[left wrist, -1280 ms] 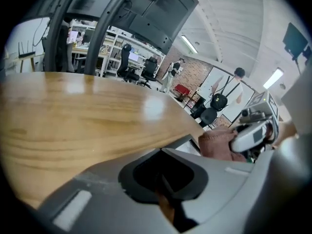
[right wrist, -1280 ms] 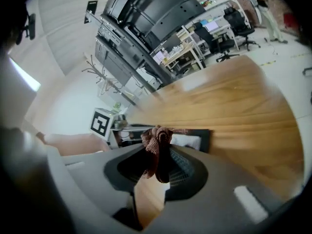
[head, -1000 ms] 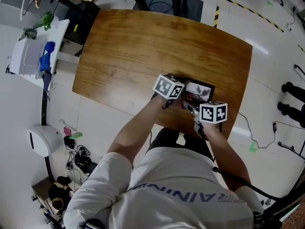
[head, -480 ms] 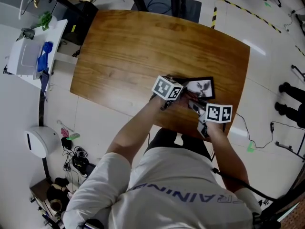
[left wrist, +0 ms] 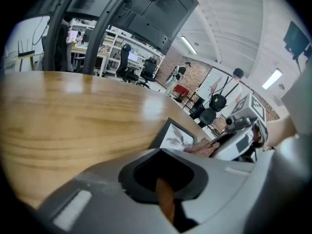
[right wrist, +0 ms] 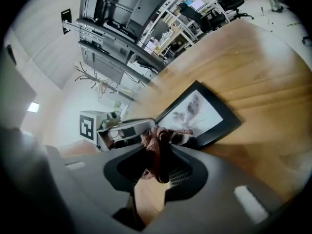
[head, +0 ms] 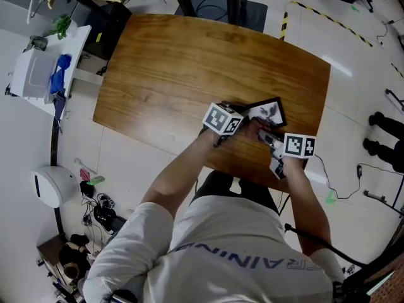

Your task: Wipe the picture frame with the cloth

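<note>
A black picture frame with a pale feather print lies askew on the wooden table, near its front edge. My left gripper sits at the frame's left corner with its jaws closed together; the frame shows just beyond them. Whether the jaws pinch the frame is hidden. My right gripper is shut on a bunched pinkish-brown cloth, which rests against the frame's near edge. The left gripper view also catches the cloth.
The table's front edge runs just below both grippers. A white side table with a blue item stands left of the table. Cables and small items lie on the floor at the left and right. Two people stand far off in the room.
The frame has turned on the table, its right end swinging away from me. My right gripper has slid to the right with the cloth. The left gripper has hardly moved.
</note>
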Motion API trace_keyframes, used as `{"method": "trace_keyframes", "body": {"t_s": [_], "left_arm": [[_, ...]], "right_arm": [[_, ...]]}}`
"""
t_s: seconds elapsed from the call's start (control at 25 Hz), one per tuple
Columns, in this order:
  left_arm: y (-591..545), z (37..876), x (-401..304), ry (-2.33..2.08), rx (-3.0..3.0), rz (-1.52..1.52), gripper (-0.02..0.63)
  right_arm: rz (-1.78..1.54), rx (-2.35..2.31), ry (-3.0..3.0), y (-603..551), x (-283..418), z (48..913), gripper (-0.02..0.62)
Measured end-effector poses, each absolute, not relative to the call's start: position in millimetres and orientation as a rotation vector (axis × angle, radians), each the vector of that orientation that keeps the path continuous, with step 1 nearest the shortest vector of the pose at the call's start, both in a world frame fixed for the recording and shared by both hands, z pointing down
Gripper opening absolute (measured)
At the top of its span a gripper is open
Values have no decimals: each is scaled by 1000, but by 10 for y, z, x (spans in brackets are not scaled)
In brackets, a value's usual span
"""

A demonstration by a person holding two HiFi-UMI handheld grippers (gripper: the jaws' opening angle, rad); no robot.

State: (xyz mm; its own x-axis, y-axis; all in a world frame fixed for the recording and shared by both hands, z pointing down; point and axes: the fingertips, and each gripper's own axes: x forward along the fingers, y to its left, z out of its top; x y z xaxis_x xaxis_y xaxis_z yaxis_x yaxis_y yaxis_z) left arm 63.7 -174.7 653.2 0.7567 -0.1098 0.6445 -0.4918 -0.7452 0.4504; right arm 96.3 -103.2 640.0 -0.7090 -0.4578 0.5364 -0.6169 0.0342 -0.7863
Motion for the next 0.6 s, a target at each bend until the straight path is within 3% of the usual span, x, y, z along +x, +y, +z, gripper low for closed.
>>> {"method": "trace_keyframes", "body": {"t_s": [0.6], "left_arm": [[-1752,6534,617,-475,2327,792,3]], "right_arm": [[1532,1503,-2080,-1137,2092,6372,109]]}}
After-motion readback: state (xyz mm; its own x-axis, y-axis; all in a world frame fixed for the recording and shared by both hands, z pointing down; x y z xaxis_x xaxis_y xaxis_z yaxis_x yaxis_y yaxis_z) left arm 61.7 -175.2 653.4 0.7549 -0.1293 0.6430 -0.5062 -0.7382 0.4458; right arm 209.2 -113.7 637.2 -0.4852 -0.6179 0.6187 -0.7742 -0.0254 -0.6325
